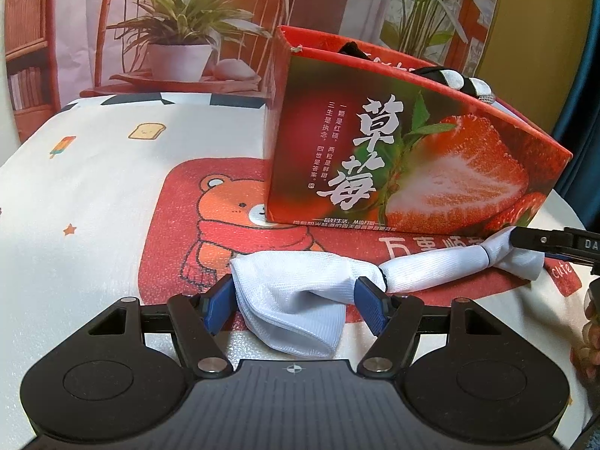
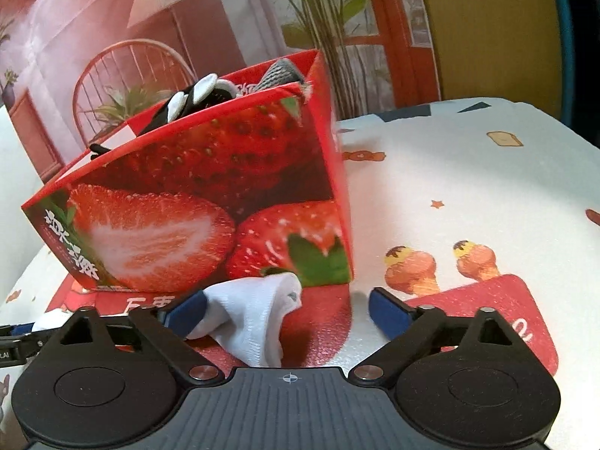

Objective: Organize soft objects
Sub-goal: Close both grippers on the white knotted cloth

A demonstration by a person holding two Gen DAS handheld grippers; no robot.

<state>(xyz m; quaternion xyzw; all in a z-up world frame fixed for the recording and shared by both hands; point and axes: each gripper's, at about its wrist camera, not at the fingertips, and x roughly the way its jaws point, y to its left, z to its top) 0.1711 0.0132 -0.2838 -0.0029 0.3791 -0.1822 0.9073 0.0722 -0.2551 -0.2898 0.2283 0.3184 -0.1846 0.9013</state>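
Observation:
A white sock (image 1: pixel 296 300) lies stretched on the tablecloth in front of a red strawberry-print box (image 1: pixel 405 157). My left gripper (image 1: pixel 296 303) is open, its blue pads on either side of the sock's wide end. My right gripper (image 2: pixel 288 313) is open, with the sock's other end (image 2: pixel 255 318) lying between its pads, against the left one. In the left wrist view the right gripper's finger (image 1: pixel 540 242) rests by the sock's narrow end. The box (image 2: pixel 210 202) holds black-and-white and grey socks (image 2: pixel 198 93).
A cartoon-print tablecloth (image 1: pixel 93 206) covers the table. A printed backdrop with plants and a chair hangs behind. The table's right edge is close in the left wrist view, with a pinkish object (image 1: pixel 588 352) there.

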